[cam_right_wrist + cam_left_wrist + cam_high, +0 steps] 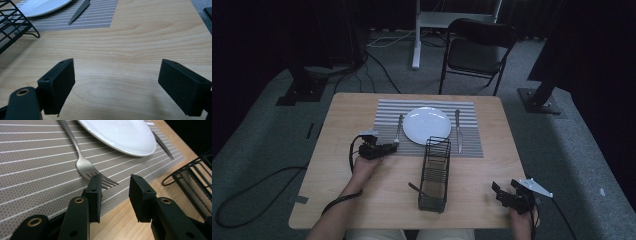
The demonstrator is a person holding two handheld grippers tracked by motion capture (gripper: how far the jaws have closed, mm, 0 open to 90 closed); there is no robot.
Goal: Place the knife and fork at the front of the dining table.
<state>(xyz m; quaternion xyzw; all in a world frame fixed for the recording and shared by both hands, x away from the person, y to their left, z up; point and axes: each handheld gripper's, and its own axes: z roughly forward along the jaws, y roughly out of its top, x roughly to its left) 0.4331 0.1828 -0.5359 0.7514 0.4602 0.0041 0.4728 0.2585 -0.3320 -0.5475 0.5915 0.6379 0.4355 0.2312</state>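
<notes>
A silver fork (399, 127) lies on the striped placemat (387, 112), left of a white plate (427, 125); a knife (458, 131) lies right of the plate. My left gripper (391, 146) sits low at the placemat's front edge. In the left gripper view the fork's tines (105, 181) lie just beyond the left jaw, and the left gripper (115, 192) stands partly open with nothing between the pads. My right gripper (498, 192) rests near the table's front right corner. In its own view the right gripper (117, 82) is wide open over bare wood.
A black wire basket (435, 172) stands at the front middle of the table, with a utensil handle (416, 189) sticking out at its left. The basket's edge (195, 177) is close on the left gripper's right. A folding chair (479, 47) stands beyond the table.
</notes>
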